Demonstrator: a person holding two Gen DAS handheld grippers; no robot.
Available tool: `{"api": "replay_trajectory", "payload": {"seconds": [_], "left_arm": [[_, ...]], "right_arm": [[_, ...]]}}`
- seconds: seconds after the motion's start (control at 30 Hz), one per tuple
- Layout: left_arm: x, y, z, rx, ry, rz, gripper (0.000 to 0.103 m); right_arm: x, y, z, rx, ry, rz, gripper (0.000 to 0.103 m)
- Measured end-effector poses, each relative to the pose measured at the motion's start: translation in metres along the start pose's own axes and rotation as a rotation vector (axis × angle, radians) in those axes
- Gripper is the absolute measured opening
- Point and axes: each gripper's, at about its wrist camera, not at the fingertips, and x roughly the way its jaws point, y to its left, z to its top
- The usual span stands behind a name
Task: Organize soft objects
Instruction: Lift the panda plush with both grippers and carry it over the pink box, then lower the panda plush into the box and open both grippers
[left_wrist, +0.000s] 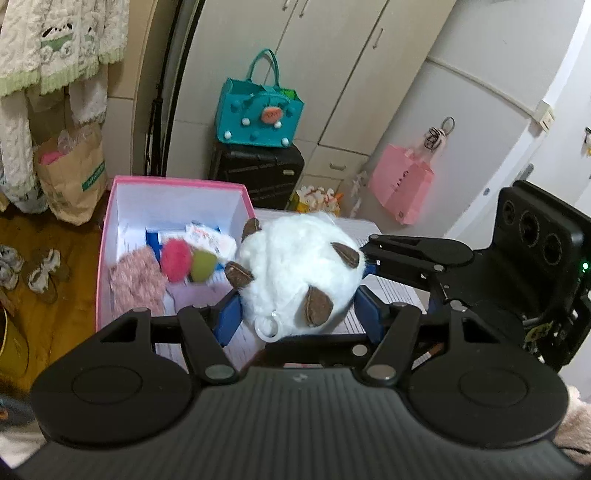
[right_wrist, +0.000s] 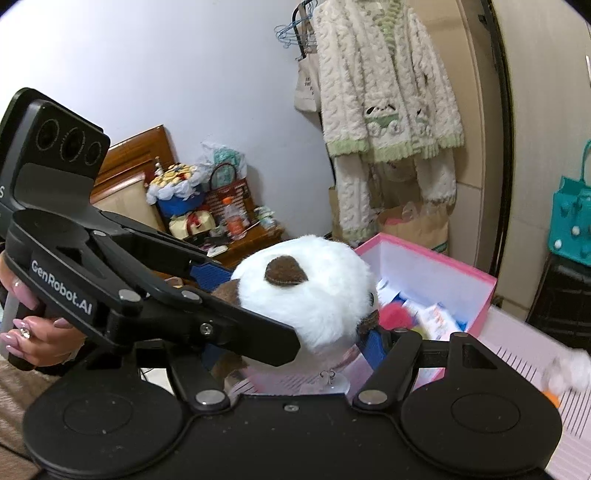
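Item: white plush ball (left_wrist: 295, 269), round, long-piled, with brown felt patches and a clear plastic ring at its underside; no long axis to speak of, so no preferred orientation for release. Held aloft by 2 claws at once. Left gripper (left_wrist: 300, 314): blue pads pressed into the fur at 9 and 3 o'clock of the ball, pinching it. Right gripper (right_wrist: 295, 343): reaching in from 3 o'clock in the left wrist view, likewise clamped on the ball, with 1 blue pad visible against the fur in its own view and the other hidden behind the left claw's linkage. Hand (right_wrist: 33, 332) of a person visible on the left claw's handle, at 9 o'clock in the right wrist view. Destination, judged: pink box (left_wrist: 107, 236), open-topped, white inside, lying at 10 o'clock from the ball in the left wrist view and at 2 o'clock in the right wrist view, beyond and below the plush. Already in the box: pink knitted piece (left_wrist: 136, 280), magenta pompom (left_wrist: 176, 260), green pompom (left_wrist: 203, 266), paper packets (left_wrist: 210, 236). Key relation: ball not yet over the opening, overlapping only the near right corner; box nearer the left claw's side. Judged next: carry forward toward 10 o'clock, then loosen both grips together. Risk, judged: 1 claw letting go early, ball rolling off the rim onto the striped table top (left_wrist: 391, 291).
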Motion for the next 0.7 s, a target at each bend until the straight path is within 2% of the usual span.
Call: {"api": "replay_trajectory", "payload": {"seconds": [0.27, 0.5, 0.6, 0.7], "left_arm": [[0.042, 0.03, 0.034, 0.014, -0.048, 0.024, 0.061], [0.09, 0.061, 0.057, 0.04, -0.028, 0.063, 0.059], [0.108, 0.076, 0.06, 0.031, -0.01, 0.058, 0.059], [0.123, 0.086, 0.06, 0.028, 0.011, 0.063, 0.059]], "right_arm": [[0.04, -0.04, 0.017, -0.057, -0.041, -0.055, 0.076], [0.086, -0.071, 0.018, -0.195, -0.021, -0.121, 0.076], [0.104, -0.079, 0.012, -0.292, 0.012, -0.141, 0.076], [0.119, -0.088, 0.01, -0.305, 0.066, -0.154, 0.076]]}}
